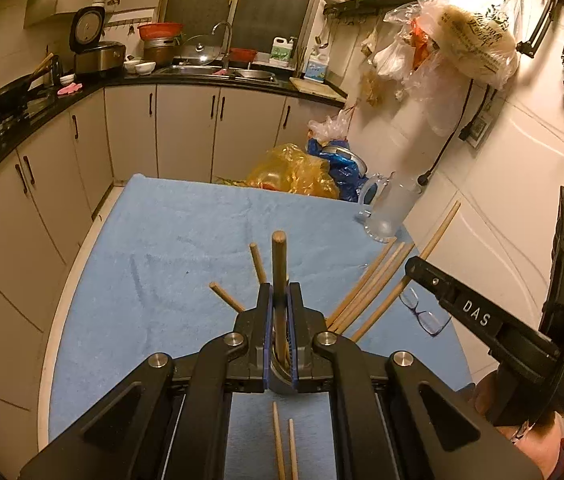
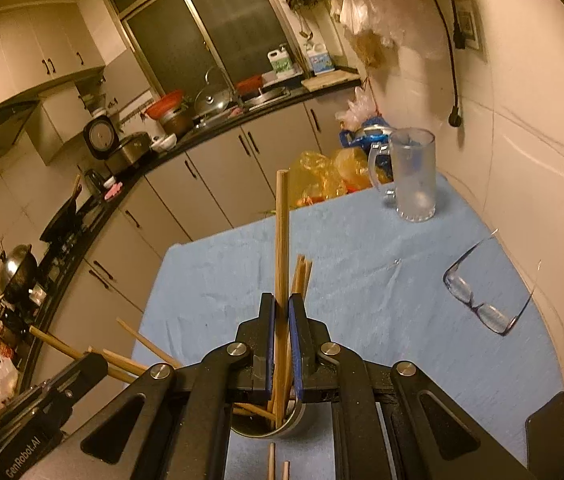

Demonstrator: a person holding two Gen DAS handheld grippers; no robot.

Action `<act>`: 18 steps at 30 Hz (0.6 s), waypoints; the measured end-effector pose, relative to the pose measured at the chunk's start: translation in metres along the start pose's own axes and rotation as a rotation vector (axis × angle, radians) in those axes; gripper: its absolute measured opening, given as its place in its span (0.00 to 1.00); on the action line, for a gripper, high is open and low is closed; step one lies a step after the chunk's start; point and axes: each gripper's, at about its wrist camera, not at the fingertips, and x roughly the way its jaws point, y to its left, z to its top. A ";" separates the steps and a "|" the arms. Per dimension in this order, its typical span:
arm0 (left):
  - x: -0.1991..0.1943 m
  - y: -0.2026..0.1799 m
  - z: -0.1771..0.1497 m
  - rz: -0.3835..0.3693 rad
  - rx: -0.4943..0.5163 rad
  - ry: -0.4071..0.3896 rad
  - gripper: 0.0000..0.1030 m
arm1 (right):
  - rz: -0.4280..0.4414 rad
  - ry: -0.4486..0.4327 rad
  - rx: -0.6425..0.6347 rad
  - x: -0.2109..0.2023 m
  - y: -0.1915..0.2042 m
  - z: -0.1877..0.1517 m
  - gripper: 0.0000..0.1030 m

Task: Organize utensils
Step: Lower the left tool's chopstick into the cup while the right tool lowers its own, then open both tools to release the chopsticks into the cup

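My left gripper (image 1: 280, 300) is shut on a wooden chopstick (image 1: 279, 264) and on the rim of a metal cup (image 1: 282, 380) beneath it. Several other chopsticks (image 1: 374, 284) fan out of the cup to the right and left. My right gripper (image 2: 281, 312) is shut on a long chopstick (image 2: 282, 240) that stands in the same metal cup (image 2: 286, 424), with several more chopsticks (image 2: 302, 276) beside it. Two chopsticks (image 1: 284, 444) lie on the blue cloth (image 1: 186, 240) below the cup. The right gripper's body (image 1: 482, 320) shows at the right of the left wrist view.
A frosted glass mug (image 2: 412, 176) stands at the table's far right corner. Eyeglasses (image 2: 478, 300) lie on the cloth at the right, near the wall. Yellow and blue plastic bags (image 1: 302, 172) sit beyond the far edge. Kitchen counters and cabinets (image 1: 186, 120) lie behind.
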 end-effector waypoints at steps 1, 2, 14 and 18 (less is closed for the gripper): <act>0.001 0.001 -0.001 0.000 0.001 0.003 0.06 | -0.001 0.007 -0.001 0.002 -0.001 -0.001 0.07; 0.002 0.002 -0.001 0.000 0.001 0.005 0.06 | -0.004 0.015 -0.001 0.004 -0.002 -0.003 0.07; 0.004 0.007 0.002 -0.008 -0.039 0.007 0.13 | 0.015 0.058 0.016 0.007 -0.013 -0.002 0.22; -0.002 0.008 0.006 -0.012 -0.044 -0.008 0.18 | 0.015 0.042 0.031 -0.003 -0.016 0.003 0.26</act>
